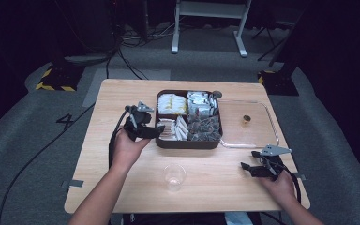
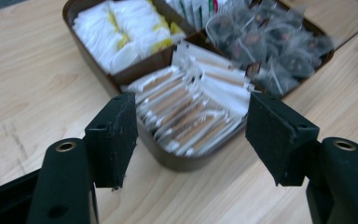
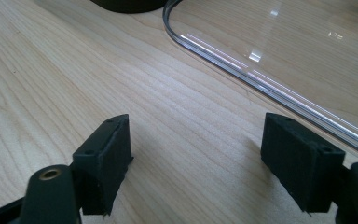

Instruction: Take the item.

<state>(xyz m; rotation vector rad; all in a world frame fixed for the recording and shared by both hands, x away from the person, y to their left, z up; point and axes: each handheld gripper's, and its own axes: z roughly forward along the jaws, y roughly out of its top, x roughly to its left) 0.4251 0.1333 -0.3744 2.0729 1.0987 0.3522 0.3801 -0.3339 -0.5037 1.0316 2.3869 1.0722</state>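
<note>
The left gripper hangs at the left wall of the brown compartment box, its jaws spread wide with nothing between them. In the left gripper view the two black pads frame the white-and-tan sachets that stand packed in the near-left compartment, so the sachets lie straight ahead of and a little below this gripper, just beyond the box wall. They stand on edge in a row, and their long sides run away from the gripper at a slant, toward the dark pyramid tea bags in the next compartment. To pinch one, the jaws would likely need to come in over the wall and close across a sachet's thin faces. The right gripper rests low over the counter at the near right, well apart from the box, its jaws also wide apart and empty; just beyond it lies the rim of the clear lid. A clear cup stands near the counter's front edge between the two hands. The left hand is plainly the nearer to the sachets.
</note>
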